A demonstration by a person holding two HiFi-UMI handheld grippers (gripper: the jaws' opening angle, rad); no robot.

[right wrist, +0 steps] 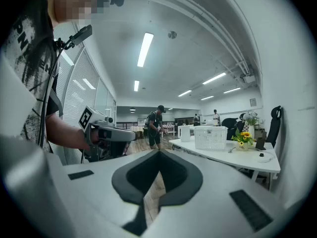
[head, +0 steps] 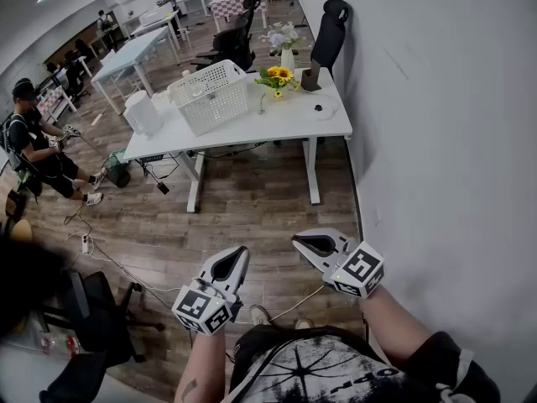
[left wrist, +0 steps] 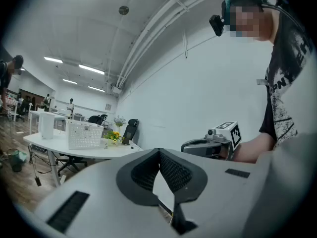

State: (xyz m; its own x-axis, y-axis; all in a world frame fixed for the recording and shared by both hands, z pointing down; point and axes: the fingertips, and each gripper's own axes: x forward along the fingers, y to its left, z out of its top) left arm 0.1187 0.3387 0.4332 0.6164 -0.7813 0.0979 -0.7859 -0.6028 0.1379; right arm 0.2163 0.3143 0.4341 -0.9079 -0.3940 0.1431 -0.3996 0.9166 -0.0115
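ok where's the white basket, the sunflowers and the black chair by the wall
white plastic lattice basket (head: pixel 210 96): head view, on its front side wall
yellow sunflower bunch (head: pixel 279 75): head view, on the blooms
black office chair (head: pixel 330 32): head view, on its backrest

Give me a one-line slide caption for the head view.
Left gripper and right gripper, both shut and empty, above wood floor facing a white table with basket and sunflowers.

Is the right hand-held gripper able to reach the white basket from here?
Probably not: the right hand-held gripper hangs far short of the basket on the table, though only floor lies between.
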